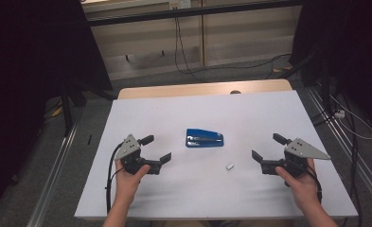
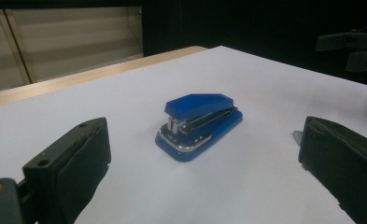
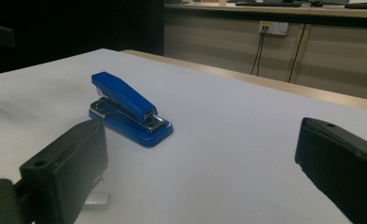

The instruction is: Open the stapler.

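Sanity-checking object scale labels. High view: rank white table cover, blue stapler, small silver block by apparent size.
1. white table cover, by far the largest.
2. blue stapler.
3. small silver block, much smaller than the stapler.
Stapler and block lie close together, so camera nearness hardly affects the order.

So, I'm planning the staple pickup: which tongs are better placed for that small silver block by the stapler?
Right, probably. The block lies on the right side of the sheet, nearer the open right tongs than the left tongs, and the stapler isn't in the way.
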`<state>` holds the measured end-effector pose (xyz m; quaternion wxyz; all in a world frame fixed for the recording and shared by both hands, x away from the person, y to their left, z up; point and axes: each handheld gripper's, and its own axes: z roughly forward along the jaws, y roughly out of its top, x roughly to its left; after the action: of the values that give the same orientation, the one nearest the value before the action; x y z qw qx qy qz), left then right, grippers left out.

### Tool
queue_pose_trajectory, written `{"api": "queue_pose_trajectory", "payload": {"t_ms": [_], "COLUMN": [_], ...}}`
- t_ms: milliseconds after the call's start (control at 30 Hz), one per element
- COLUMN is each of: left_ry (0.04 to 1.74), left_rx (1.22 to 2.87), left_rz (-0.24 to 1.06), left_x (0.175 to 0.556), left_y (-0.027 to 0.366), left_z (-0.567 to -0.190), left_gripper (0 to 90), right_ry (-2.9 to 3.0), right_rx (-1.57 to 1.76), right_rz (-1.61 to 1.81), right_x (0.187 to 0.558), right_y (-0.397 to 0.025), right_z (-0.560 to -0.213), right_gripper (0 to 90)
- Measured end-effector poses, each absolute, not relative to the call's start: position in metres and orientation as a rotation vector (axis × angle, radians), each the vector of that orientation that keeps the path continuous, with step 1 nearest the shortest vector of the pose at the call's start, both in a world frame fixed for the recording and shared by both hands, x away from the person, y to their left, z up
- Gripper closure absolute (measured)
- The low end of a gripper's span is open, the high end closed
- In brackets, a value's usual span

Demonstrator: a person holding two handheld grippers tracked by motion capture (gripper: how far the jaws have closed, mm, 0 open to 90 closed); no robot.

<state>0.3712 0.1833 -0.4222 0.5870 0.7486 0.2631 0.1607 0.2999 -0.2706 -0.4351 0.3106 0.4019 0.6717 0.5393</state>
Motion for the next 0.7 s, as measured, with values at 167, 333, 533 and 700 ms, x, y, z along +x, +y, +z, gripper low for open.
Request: {"api": "queue_pose_trajectory", "payload": {"t_ms": [167, 333, 533, 700], "left_ry": [0.625, 0.611, 0.611, 0.608], "left_rx": [1.755, 1.788, 1.798, 1.798], "left_rz": [0.351, 0.344, 0.340, 0.319], "left_x": [0.381, 0.391, 0.401, 0.407], "left_y": [0.173, 0.160, 0.152, 0.146], "left_z": [-0.427, -0.432, -0.435, -0.437], "left_gripper": [3.2, 4.0, 4.6, 4.7], "right_ry": [1.795, 1.828, 1.835, 1.849], "right_rx": [1.047, 1.034, 1.042, 1.039], "right_rz": [1.418, 1.412, 1.415, 1.422], "right_x": [0.309, 0.321, 0.330, 0.338], "right_y": [-0.264, -0.254, -0.249, -0.244], "right_z": [-0.435, -0.438, -0.439, -0.440], "right_gripper": [2.9, 3.3, 3.5, 3.6]}}
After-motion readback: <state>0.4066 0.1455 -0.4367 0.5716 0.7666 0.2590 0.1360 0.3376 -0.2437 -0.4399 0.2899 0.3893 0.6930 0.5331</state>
